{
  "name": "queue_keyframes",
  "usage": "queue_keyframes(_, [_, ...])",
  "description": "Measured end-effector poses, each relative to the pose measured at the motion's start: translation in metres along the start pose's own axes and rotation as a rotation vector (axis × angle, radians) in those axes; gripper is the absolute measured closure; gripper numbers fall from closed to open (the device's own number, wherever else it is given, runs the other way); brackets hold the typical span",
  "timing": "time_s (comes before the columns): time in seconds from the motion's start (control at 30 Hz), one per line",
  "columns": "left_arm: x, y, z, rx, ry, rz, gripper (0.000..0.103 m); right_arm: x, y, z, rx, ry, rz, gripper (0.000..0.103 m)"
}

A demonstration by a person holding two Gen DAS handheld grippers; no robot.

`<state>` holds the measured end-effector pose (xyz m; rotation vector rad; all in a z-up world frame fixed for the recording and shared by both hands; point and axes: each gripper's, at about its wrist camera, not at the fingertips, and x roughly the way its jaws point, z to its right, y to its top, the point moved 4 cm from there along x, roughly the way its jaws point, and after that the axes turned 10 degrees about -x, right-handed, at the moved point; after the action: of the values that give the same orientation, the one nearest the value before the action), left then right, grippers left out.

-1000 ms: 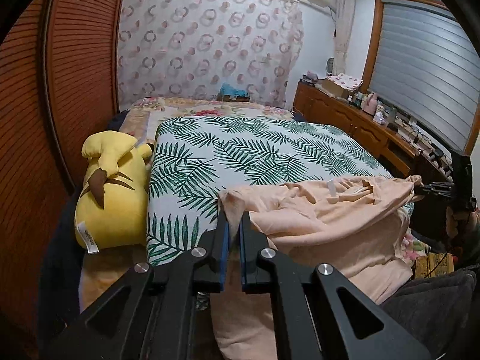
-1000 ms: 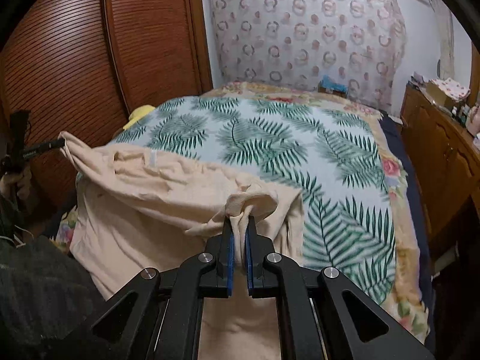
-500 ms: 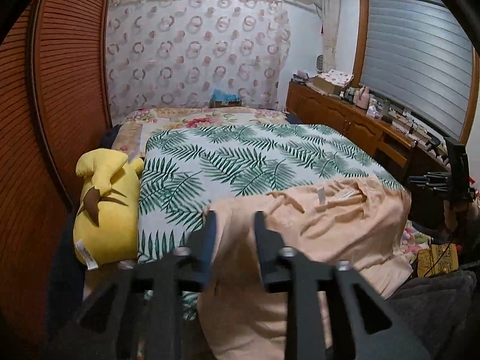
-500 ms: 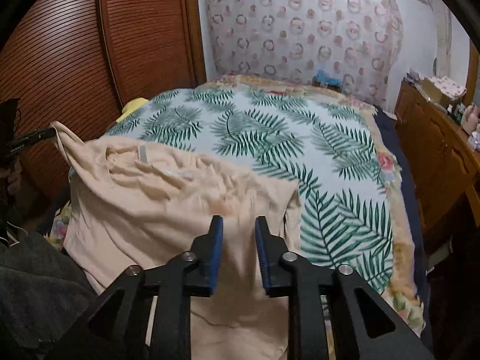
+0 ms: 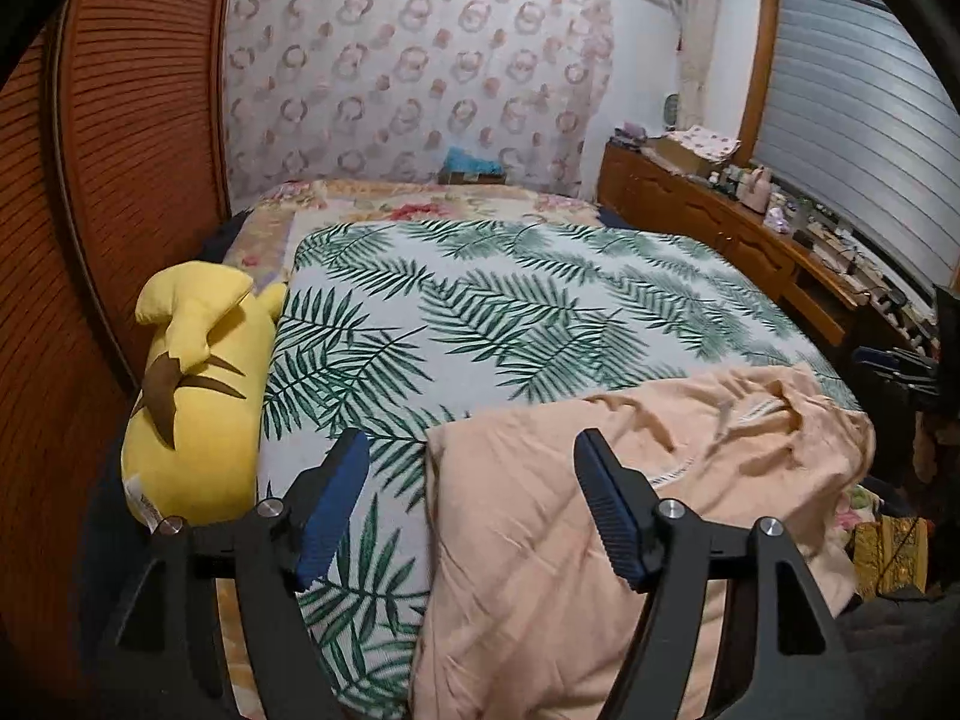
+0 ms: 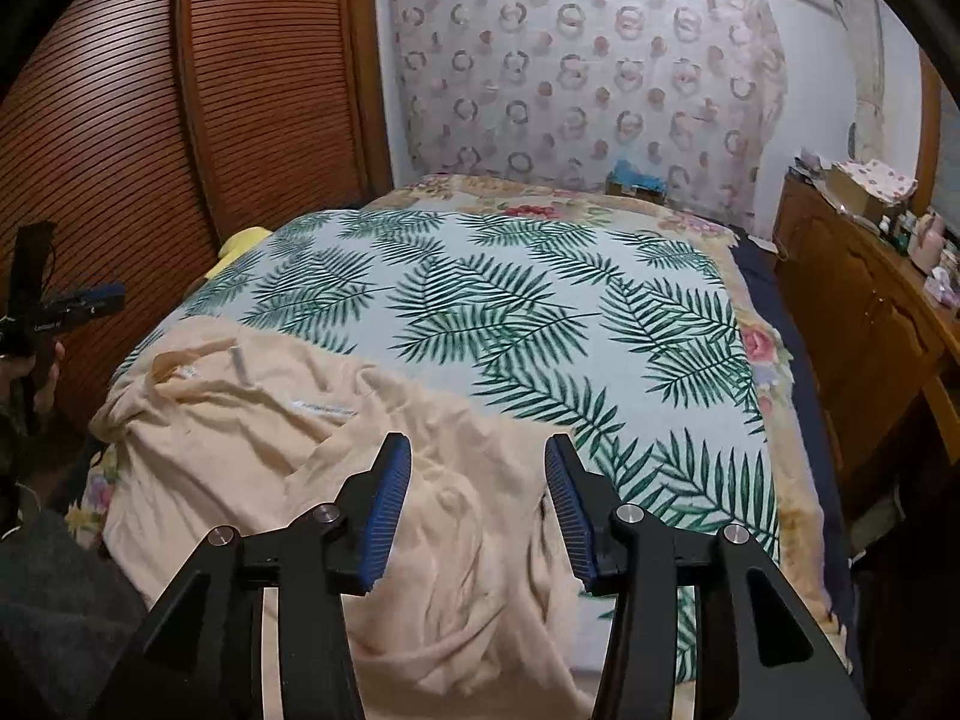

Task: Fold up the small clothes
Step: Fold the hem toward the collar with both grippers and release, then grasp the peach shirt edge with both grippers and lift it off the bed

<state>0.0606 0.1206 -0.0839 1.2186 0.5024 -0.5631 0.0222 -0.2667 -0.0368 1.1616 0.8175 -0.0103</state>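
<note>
Peach garment (image 5: 630, 516) lies rumpled on leaf-print bedspread (image 5: 510, 312).

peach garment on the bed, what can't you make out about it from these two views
- Peach garment: near hem, left wrist view, cut off by the bottom edge and hidden behind the left hand-held gripper.
- Right wrist view: same, behind the right hand-held gripper.
- Its white label: print too small.

Dim, warm indoor light; strong fisheye bending with dark vignetted corners, slight softness.
</note>
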Motion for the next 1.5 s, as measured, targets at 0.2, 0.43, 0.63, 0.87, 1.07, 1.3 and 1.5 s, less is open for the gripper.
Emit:
queue_keyframes(0.2, [0.027,0.0,-0.006,0.013,0.037,-0.027,0.031,0.02,0.0,0.009,0.013,-0.024,-0.021,0.028])
queue_keyframes(0.43, [0.064,-0.004,-0.019,-0.011,0.056,-0.102,0.032,0.058,-0.007,0.031,0.064,-0.038,-0.095,0.028])
queue_keyframes(0.63, [0.075,-0.012,-0.02,-0.028,0.024,-0.148,0.04,0.075,-0.005,0.04,0.117,-0.005,-0.108,0.028])
queue_keyframes(0.87, [0.085,-0.016,-0.014,-0.014,-0.001,-0.18,0.044,0.096,-0.006,0.039,0.126,0.049,-0.137,0.028])
queue_keyframes(1.07, [0.089,-0.014,-0.012,-0.013,-0.002,-0.179,0.044,0.105,-0.005,0.028,0.079,0.081,-0.149,0.033])
queue_keyframes(1.3, [0.076,-0.012,0.007,0.06,-0.012,-0.156,0.096,0.103,-0.005,0.01,0.009,0.123,-0.135,0.093])
queue_keyframes(1.5, [0.015,0.005,0.014,0.048,-0.031,-0.004,0.096,0.053,0.003,0.016,0.054,0.041,0.021,0.096])
